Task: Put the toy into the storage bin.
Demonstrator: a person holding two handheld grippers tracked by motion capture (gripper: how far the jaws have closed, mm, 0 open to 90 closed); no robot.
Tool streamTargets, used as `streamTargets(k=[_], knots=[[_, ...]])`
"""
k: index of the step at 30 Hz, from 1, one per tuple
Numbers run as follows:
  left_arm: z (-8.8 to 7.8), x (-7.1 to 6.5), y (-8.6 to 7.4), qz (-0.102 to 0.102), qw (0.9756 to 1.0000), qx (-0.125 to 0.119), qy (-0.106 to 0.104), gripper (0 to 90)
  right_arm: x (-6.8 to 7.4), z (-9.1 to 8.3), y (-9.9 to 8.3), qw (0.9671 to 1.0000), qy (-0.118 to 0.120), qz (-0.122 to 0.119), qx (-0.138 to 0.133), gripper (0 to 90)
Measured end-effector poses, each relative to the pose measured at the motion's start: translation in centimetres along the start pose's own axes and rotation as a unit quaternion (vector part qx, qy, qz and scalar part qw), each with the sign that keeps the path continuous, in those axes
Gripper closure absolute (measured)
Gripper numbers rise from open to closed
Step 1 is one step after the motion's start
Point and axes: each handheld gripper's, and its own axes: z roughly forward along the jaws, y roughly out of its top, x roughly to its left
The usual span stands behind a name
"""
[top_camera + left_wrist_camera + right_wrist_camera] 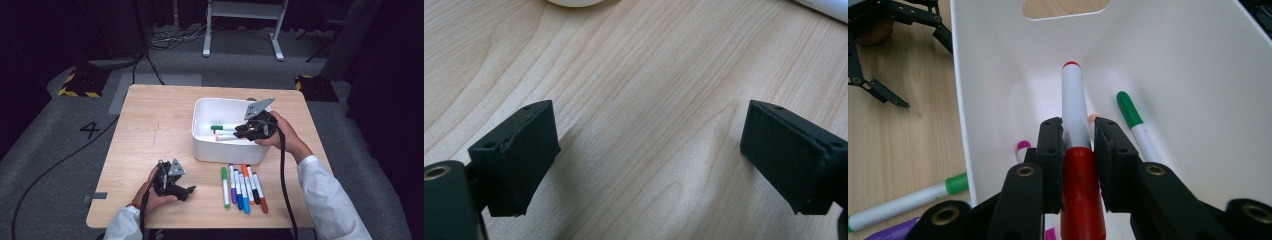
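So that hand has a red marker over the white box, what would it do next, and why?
Probably open the jaws and let it drop. The right gripper is shut on the red marker, which already sits inside the white box, above the green marker and others lying on the bottom. More markers wait in a row on the table, near the left gripper, whose jaws stand open and empty.

bin (227, 150) walls hem right claw (1077, 150) | left tabletop (145, 125) free
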Motion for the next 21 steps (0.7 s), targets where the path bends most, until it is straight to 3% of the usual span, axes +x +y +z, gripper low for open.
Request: streamTargets(k=[8,13,18,21], knots=[[0.00,0.00,0.00,0.000,1.0000,0.000,0.000,8.8,0.17,0.46,-0.10,0.9982,0.032,-0.019,0.048,74.5],[0.00,0.00,0.00,0.000,1.0000,0.000,0.000,8.8,0.30,0.85,-0.11,0.9968,0.050,-0.015,0.061,74.3],[0.00,0.00,0.00,0.000,1.0000,0.000,0.000,8.8,0.35,0.92,-0.10,0.9959,0.054,-0.015,0.071,73.4],[0.00,-0.01,0.00,0.000,1.0000,0.000,0.000,8.8,0.35,0.91,-0.07,0.9966,0.041,-0.013,0.070,68.3]])
